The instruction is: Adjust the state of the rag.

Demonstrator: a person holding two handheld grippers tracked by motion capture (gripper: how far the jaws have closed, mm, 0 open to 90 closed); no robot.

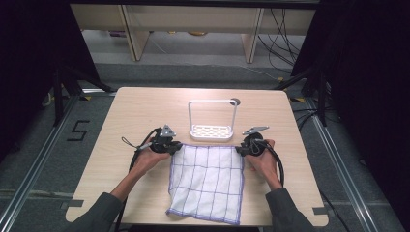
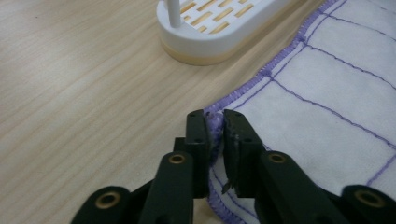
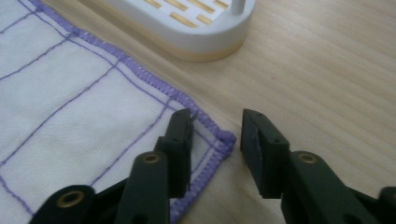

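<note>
White cloth with purple grid lines, spread flat at the near middle of the wooden table, near edge hanging at the table's front. Left gripper at the cloth's far left corner, jaws narrowed and pinching the purple hem between the pads. Right gripper at the far right corner, jaws partly apart, straddling the corner without pressing it. White slotted rack with upright hoop just beyond the cloth's far edge, not touching.

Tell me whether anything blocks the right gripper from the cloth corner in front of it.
Nothing visible does. The right gripper has its jaws open astride the purple-hemmed corner of the cloth, with bare table beside it.
</note>
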